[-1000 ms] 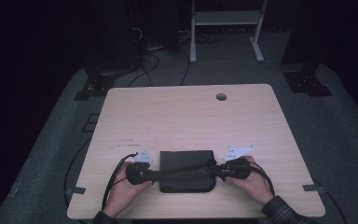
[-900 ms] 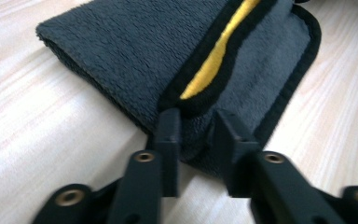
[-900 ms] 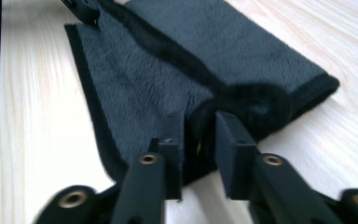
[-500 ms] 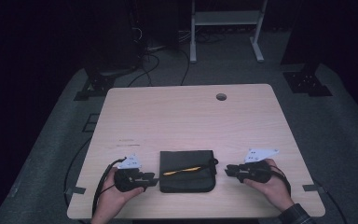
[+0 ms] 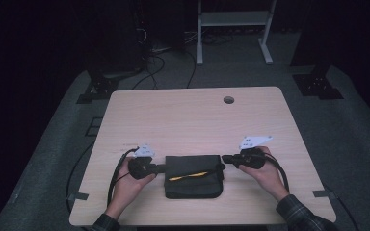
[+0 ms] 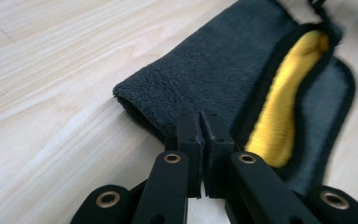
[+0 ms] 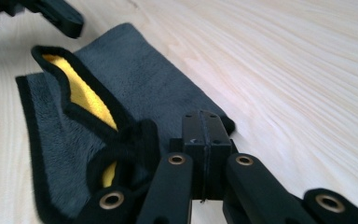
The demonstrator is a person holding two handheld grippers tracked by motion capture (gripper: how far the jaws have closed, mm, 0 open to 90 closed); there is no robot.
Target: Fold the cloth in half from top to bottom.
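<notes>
**Sam:** High view first. What did it show?

**Me:** It showed my two hands low on the bench. A dark cloth lay folded between them, near my edge of the bench. A yellow strip peeked out along its fold.

**Sam:** Where was your left claw?

**Me:** My left claw was at the left end of the cloth. In the left gripper view, my left claw had its two black jaws pressed flat together. They had just been closing. The tips sat right at the fuzzy edge of the cloth. I could not tell if any cloth was pinched between them.

**Sam:** And the other one?

**Me:** My right claw was at the right end of the cloth. In the right gripper view, my right claw was squeezed tight too, and had just been closing. Its tips sat over the corner of the cloth. I could not tell if it held any.

**Sam:** Was the yellow part easy to see?

**Me:** Yes. The yellow strip showed inside a black border, where the fold gaped a little.
</notes>
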